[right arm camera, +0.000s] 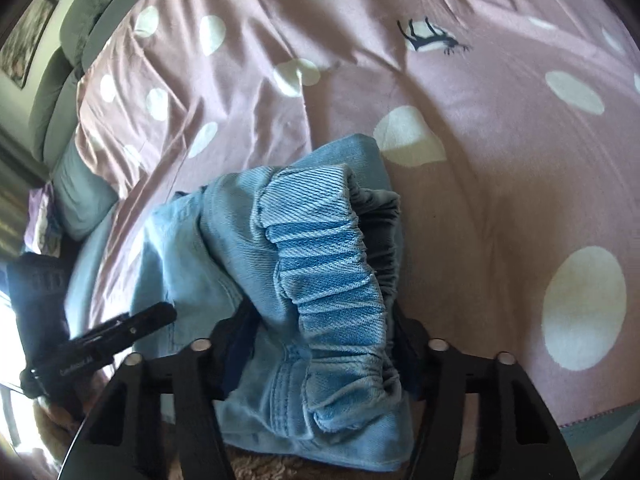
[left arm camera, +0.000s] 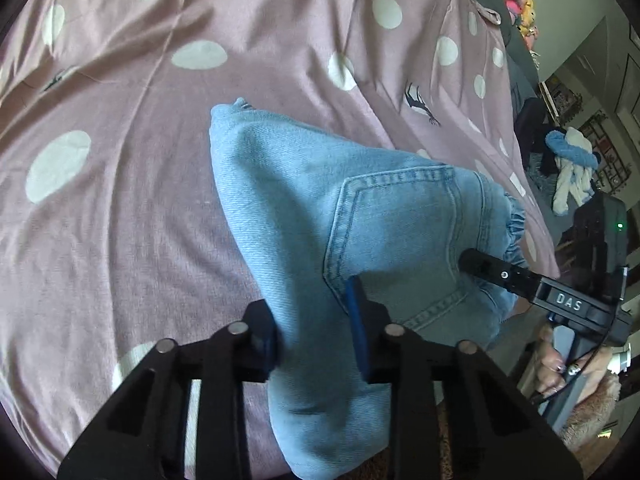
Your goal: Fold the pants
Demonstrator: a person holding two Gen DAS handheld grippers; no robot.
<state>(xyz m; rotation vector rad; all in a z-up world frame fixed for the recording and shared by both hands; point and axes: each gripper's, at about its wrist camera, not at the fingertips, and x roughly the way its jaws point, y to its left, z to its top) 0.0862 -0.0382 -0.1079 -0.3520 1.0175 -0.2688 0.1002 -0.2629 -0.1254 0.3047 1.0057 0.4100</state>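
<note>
White capitals "DAS" show on the black body of the right claw point(left arm camera: 476, 264), low on the right of the left wrist view. In the right wrist view, faint small lettering runs along the left claw point(right arm camera: 160, 314) at lower left, too blurred to read. Nothing else carries legible text.

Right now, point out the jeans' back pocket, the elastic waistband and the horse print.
back pocket point(left arm camera: 396, 216), left wrist view, middle of the pocket panel
waistband point(right arm camera: 332, 280), right wrist view, gathered elastic section
horse print point(right arm camera: 434, 38), right wrist view, the horse's body
</note>
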